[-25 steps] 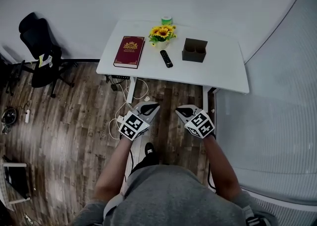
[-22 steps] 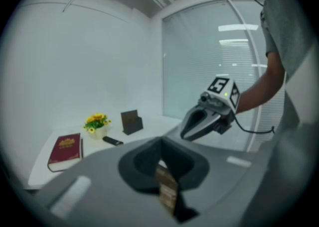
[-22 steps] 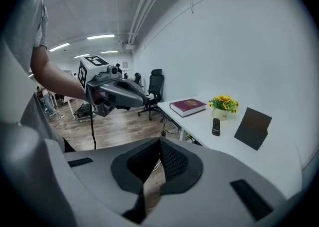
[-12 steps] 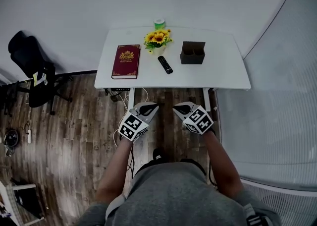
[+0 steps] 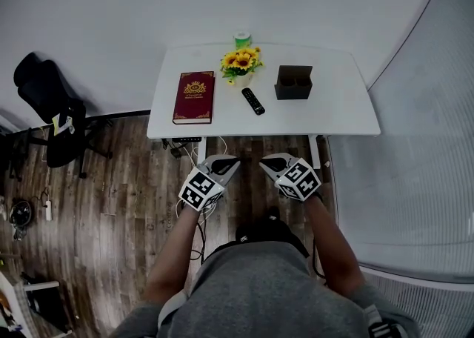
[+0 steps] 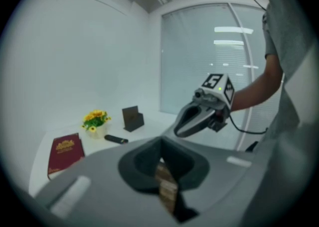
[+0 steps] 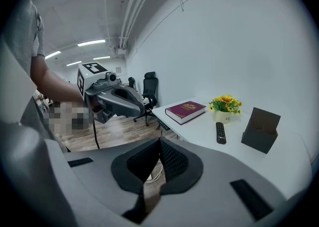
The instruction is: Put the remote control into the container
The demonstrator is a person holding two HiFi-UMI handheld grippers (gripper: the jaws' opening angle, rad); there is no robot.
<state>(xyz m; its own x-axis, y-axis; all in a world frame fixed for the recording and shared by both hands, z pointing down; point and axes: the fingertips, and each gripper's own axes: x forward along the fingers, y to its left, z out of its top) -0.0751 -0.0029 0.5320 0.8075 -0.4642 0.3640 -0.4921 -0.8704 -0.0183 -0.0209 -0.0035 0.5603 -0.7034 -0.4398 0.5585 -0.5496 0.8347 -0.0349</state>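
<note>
A black remote control [image 5: 253, 101] lies on the white table [image 5: 333, 110], between a red book [image 5: 194, 97] and a dark open-topped container [image 5: 293, 82]. Both grippers hang over the wooden floor in front of the table, well short of it. My left gripper [image 5: 229, 161] is shut and holds nothing, and so is my right gripper [image 5: 267, 162]. In the right gripper view the remote control [image 7: 220, 133] lies left of the container [image 7: 261, 129]. In the left gripper view the remote control [image 6: 115, 139] lies in front of the container [image 6: 132, 118], with the right gripper [image 6: 180, 130] in the air at the right.
A pot of yellow flowers [image 5: 241, 61] stands just behind the remote, with a green object [image 5: 242, 38] at the table's back edge. A black office chair [image 5: 46, 110] stands at the left on the wooden floor [image 5: 111, 196]. Cables hang under the table.
The head view has shifted, so the table now sits squarer and a little to the right. Both grippers stay shut, side by side in front of the body.
</note>
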